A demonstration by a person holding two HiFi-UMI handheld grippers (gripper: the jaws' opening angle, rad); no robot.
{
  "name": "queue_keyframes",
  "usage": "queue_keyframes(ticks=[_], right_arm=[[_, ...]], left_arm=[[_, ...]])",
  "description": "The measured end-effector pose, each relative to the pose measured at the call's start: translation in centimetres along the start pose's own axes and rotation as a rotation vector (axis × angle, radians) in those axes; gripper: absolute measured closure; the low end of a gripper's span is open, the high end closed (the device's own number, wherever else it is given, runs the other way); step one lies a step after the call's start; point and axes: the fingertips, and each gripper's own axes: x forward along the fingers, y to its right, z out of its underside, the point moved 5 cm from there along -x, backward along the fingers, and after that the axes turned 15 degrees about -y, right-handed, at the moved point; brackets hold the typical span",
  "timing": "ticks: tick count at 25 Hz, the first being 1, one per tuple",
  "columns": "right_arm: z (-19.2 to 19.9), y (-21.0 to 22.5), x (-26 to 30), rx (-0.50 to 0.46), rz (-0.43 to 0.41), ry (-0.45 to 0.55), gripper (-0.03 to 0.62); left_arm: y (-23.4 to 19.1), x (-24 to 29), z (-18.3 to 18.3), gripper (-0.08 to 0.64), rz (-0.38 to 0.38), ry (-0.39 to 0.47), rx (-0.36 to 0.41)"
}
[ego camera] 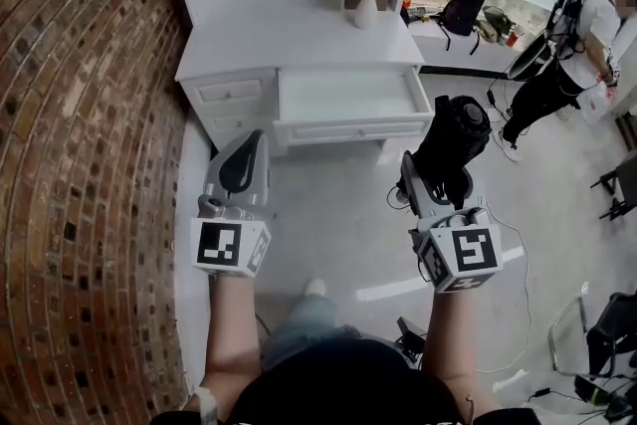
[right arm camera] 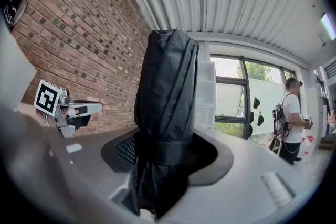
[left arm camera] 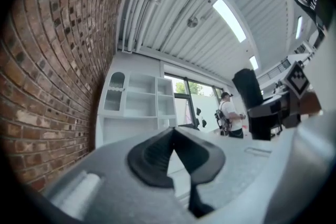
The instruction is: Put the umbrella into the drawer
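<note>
A folded black umbrella [ego camera: 455, 142] stands upright in my right gripper [ego camera: 438, 182], whose jaws are shut on its strapped lower part. In the right gripper view the umbrella [right arm camera: 165, 102] fills the middle between the pads of that gripper [right arm camera: 164, 153]. The white desk [ego camera: 299, 40] stands ahead, and its wide drawer [ego camera: 343, 97] is pulled out and bare inside. My left gripper [ego camera: 251, 140] hovers left of the drawer front, its jaws shut with nothing in them. In its own view the left gripper [left arm camera: 172, 136] shows its pads meeting at the tip.
A brick wall [ego camera: 80, 114] runs along the left. On the desk stands a white vase with flowers [ego camera: 366, 5]; small shut drawers [ego camera: 229, 93] sit left of the open one. A person with a backpack [ego camera: 572, 50] stands far right, near a black chair [ego camera: 622, 186].
</note>
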Motion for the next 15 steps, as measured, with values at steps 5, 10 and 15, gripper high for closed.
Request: queue_keyframes(ticks=[5,10,15], right_arm=[[-1.2,0.3,5.2,0.005,0.008,-0.012,0.354],[-2.1,0.3,8.3,-0.004,0.017,-0.019,0.354],[-2.1,0.2,10.2,-0.016,0.016,-0.042,0.354]], left_arm=[[-4.2,3.8,0.8,0.565,-0.013,-0.012,0.0],[-7.1,5.7,1.2,0.565,-0.022,-0.01,-0.014],[-8.2,6.8,1.9,0.565,-0.017,-0.014,-0.022]])
